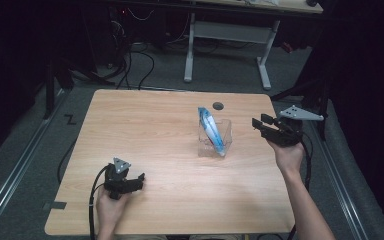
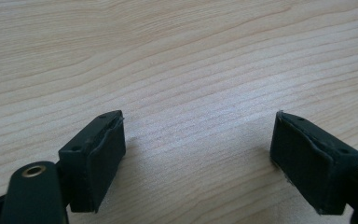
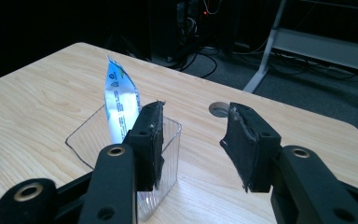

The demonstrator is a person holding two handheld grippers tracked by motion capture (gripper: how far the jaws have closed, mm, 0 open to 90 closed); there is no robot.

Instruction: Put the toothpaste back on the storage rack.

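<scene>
My left gripper [image 1: 139, 181] sits low at the near left part of the wooden table [image 1: 145, 125], out of the way. I think it just waits there. Its jaws stand wide apart with nothing between them, and the left gripper view shows bare wood grain under its pads [image 2: 100, 161].

In the middle stands a clear plastic box [image 1: 215, 138]. A blue and white packet [image 1: 211, 131] stands in it, leaning, with its top poking out over the rim. I think the box props it up.

My right gripper [image 1: 258, 123] hangs just right of the box, jaws parted and holding nothing.

The high view shows how far apart my two hands are. The right gripper view shows the packet [image 3: 120, 105] up close and the box's clear wall [image 3: 170, 149] right behind one pad.
</scene>
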